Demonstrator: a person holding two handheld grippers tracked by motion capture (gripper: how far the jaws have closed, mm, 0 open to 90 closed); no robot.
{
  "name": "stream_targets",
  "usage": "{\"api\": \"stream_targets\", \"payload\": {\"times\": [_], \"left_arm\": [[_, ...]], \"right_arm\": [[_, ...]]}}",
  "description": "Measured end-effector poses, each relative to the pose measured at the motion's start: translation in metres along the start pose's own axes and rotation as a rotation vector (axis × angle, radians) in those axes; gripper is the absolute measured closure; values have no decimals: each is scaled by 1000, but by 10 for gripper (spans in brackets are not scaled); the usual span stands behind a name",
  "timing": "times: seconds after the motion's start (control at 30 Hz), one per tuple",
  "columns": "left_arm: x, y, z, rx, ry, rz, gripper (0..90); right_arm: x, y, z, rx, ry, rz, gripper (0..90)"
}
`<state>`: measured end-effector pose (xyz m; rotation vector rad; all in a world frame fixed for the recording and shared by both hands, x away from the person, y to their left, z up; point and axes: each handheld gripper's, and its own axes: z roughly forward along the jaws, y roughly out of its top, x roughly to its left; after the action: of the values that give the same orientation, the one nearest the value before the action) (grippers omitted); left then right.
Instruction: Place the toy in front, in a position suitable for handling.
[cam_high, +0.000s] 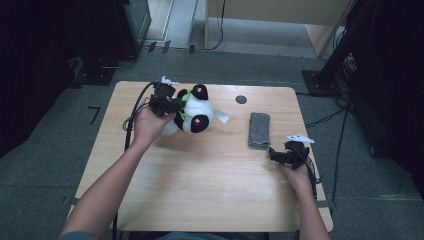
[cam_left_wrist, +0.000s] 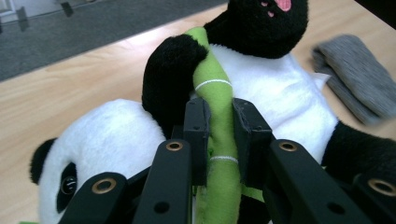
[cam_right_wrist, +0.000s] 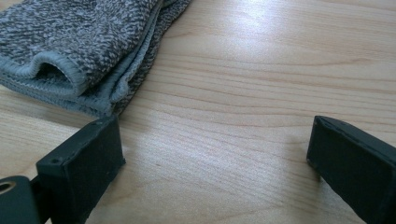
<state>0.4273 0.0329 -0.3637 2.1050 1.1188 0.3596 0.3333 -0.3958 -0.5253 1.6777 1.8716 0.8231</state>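
Lighting's uneven: the table (cam_high: 210, 165) is lit from overhead while the room edges in the high view go nearly black. Soft glare streaks the wood in the right gripper view. Close-up jaws and the panda (cam_left_wrist: 280, 93) look slightly soft.

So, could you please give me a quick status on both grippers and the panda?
Left gripper shut on panda's green stalk. Right gripper open, idle beside grey cloth. Nothing blocking.
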Motion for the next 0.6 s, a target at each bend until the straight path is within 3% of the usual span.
{"api": "stream_targets", "payload": {"times": [0.1,0.2,0.4,0.5,0.6], "left_arm": [[-8,-11,-8,10,-17,-4,773],[-15,-26,-14,-3,-34,-47,773],[-36,-52,-15,-6,-50,-79,773],[-44,-59,-14,-13,-71,-106,773],[-49,-63,-13,-11,-73,-103,773]], "right_arm": [[0,0,0,3,-1,-1,34],[0,0,0,0,2,-8,39],[-1,0,0,-3,14,-18,51],[-1,0,0,-5,17,-20,54],[-1,1,0,-5,19,-22,62]]}}
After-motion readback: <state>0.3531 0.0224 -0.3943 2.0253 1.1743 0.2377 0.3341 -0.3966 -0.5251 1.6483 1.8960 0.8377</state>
